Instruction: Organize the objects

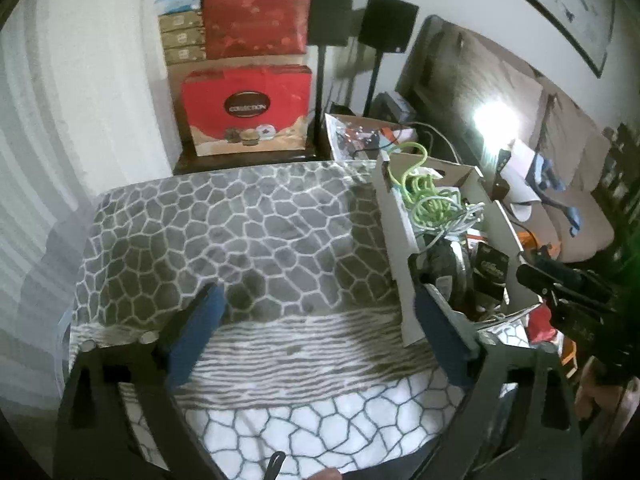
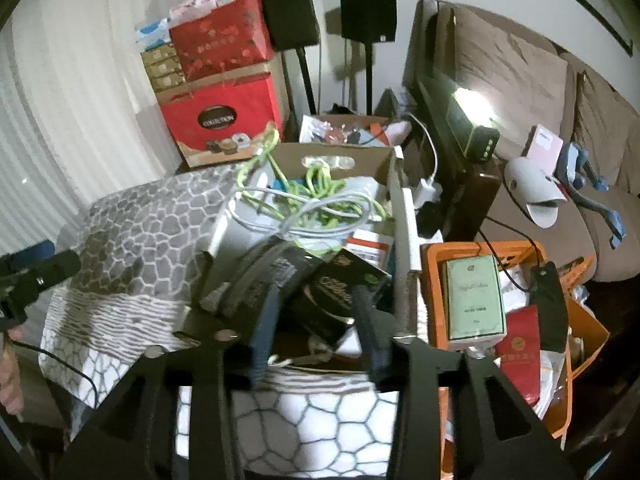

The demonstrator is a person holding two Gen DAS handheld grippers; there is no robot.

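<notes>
My left gripper (image 1: 316, 300) is open wide over a grey and white patterned blanket (image 1: 256, 232), with nothing between its blue pads. An open cardboard box (image 1: 394, 220) stands on the blanket to its right, full of green and white cables (image 1: 428, 196). My right gripper (image 2: 316, 296) hangs over the near end of this cardboard box (image 2: 400, 216), jaws apart. Below and between its fingers a black packet with gold lettering (image 2: 334, 294) lies among the clutter, and the pads do not press on it. The left gripper (image 2: 36, 264) shows at the left edge of the right wrist view.
An orange crate (image 2: 430, 256) right of the box holds a pale green carton (image 2: 474, 296) and a red booklet (image 2: 520, 356). Red gift boxes (image 1: 248, 108) are stacked at the back wall beside two black speakers on stands (image 1: 384, 20). A brown sofa (image 2: 520, 64) runs along the right.
</notes>
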